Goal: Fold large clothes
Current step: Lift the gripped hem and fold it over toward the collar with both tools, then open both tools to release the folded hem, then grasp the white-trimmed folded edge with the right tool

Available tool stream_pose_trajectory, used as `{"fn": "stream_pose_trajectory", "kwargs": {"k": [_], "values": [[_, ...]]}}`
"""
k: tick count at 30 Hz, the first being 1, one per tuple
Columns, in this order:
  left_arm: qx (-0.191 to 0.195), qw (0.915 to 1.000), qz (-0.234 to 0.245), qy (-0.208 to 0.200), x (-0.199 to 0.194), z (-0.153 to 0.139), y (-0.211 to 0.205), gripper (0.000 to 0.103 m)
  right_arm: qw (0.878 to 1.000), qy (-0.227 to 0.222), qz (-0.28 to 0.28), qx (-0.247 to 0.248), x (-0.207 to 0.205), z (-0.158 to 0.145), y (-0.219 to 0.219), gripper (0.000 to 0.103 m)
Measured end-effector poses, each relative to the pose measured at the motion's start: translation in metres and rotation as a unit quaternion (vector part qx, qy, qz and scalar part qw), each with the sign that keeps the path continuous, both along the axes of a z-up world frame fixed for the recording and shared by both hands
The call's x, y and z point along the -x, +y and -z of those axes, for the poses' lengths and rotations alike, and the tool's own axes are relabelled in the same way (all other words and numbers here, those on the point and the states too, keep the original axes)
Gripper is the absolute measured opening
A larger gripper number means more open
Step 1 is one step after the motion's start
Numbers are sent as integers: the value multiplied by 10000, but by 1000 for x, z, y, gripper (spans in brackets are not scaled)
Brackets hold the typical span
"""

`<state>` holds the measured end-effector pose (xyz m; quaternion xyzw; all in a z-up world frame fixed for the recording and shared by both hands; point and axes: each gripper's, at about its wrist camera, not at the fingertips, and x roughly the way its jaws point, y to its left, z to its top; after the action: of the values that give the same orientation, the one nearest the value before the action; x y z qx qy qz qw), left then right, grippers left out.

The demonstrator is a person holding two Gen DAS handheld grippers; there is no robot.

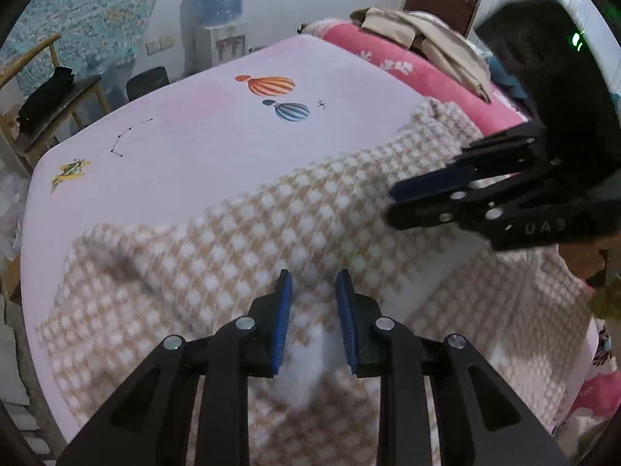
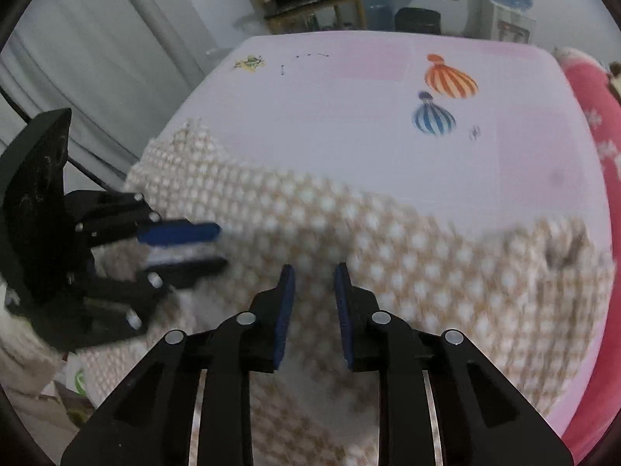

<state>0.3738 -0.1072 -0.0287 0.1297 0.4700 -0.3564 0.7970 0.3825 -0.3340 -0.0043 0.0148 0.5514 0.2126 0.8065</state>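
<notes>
**A:** What was shown, and where was the garment?

**B:** A large checked garment (image 1: 240, 233), beige and white and fleecy, was spread across the near part of a bed covered by a pale pink sheet (image 1: 217, 128) printed with balloons. The far half of the sheet was left bare. A pink blanket (image 1: 419, 73) was seen along the far right side.

**A:** How were the tongs held?

**B:** The left gripper (image 1: 314, 306) was pointed down over the cloth with a narrow gap between its blue pads; a white fold was seen in that gap, but whether it was pinched could not be told. The right gripper (image 2: 314, 303) was held the same way, slightly parted, with nothing clearly clamped. Both views were blurred.

**A:** How far along was the folding judged to be?

**B:** Early, it was judged. The garment was laid out, with one edge seemingly turned over, yet no compact folded shape was formed; most folds were left to be made.
</notes>
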Motion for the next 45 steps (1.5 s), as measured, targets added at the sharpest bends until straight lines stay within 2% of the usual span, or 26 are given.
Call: {"fn": "stream_pose_trajectory", "kwargs": {"k": [2,5,9,10,12,14,17,19,20,23,26,28,31,34,38,41,45], "values": [[63,9998,-107,124,5,0,15,23,9999,4,43,155,18,-2,-15,20],[105,9998,-147,73,15,-11,27,23,9992,66,180,345,38,-12,-25,21],[352,9991,-187,-150,26,-31,23,24,9988,-295,258,296,46,-34,-16,32],[303,9991,-264,-154,26,-31,19,28,9985,-349,283,311,46,-35,-13,33],[-123,9988,-480,7,24,-16,9,37,9980,-313,285,469,44,-26,-6,39],[-415,9971,-622,165,21,-1,4,38,9961,-85,362,797,44,-6,-2,40],[-287,9957,-886,-14,37,-17,20,40,9949,-183,488,862,59,-16,0,40],[-43,9945,-1039,-117,53,-33,39,48,9953,-282,639,667,85,-34,-9,47],[41,9933,-1137,-201,64,-42,50,51,9959,-341,722,430,102,-43,-16,53],[106,9891,-1418,-372,92,-58,74,62,9941,-553,930,31,150,-63,-31,62],[16,9846,-1677,-485,129,-65,91,73,9922,-623,1069,-169,193,-68,-34,73],[-109,9825,-1786,-512,145,-63,101,81,9912,-657,1145,-100,204,-62,-11,76],[-510,9753,-2077,-549,167,-51,101,83,9878,-753,1347,211,225,-54,1,79],[-642,9675,-2342,-703,181,-44,107,83,9842,-816,1548,276,240,-46,2,79],[-468,9564,-2753,-859,188,-41,132,83,9750,-808,2039,350,251,-42,-21,79],[-379,9510,-2899,-1002,187,-40,152,83,9700,-811,2271,304,251,-41,-36,79],[-141,9498,-2974,-960,180,-35,166,82,9643,-857,2481,343,246,-36,-48,79]]}}
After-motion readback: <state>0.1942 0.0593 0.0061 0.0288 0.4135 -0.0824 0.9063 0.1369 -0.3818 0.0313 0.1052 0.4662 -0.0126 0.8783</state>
